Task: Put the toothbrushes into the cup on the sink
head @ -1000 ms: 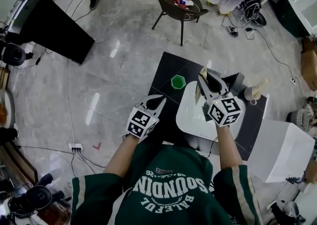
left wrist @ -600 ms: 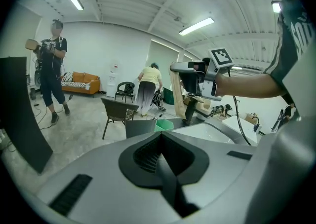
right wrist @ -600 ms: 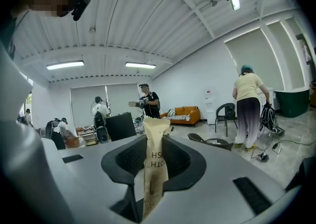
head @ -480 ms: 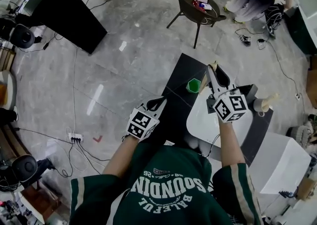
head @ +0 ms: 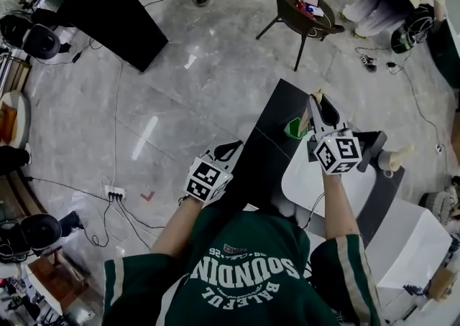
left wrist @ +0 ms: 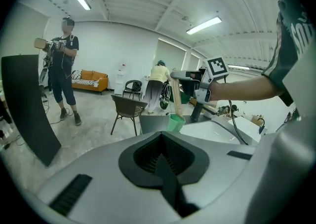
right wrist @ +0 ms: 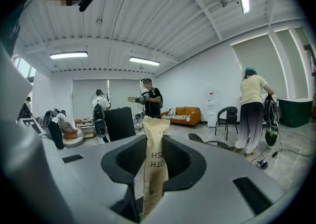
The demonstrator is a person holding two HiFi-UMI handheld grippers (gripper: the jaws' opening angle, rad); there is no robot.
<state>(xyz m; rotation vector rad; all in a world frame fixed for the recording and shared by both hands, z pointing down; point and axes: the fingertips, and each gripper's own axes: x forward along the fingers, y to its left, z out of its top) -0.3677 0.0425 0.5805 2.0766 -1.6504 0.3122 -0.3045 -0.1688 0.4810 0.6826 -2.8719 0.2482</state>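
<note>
My right gripper (head: 320, 106) is shut on a toothbrush in a beige paper packet (right wrist: 153, 168). The packet stands upright between the jaws, and its top pokes out past them (head: 316, 95). It hovers just right of and above the green cup (head: 294, 129), which stands on the black counter (head: 269, 145) at the white sink's (head: 309, 187) far left corner. In the left gripper view the packet (left wrist: 177, 100) hangs over the cup (left wrist: 175, 123). My left gripper (head: 228, 149) is shut and empty, left of the counter over the floor.
A dark faucet (head: 370, 149) and a beige object (head: 397, 156) sit behind the sink. A white box (head: 406, 242) stands at the right. On the floor are a brown chair (head: 302, 12), a black panel (head: 108, 8), a power strip (head: 113, 192) and people.
The right gripper with the packet has come closer to the green cup. The view has shifted, so sink and cup sit further right. The left gripper keeps its place in the picture.
</note>
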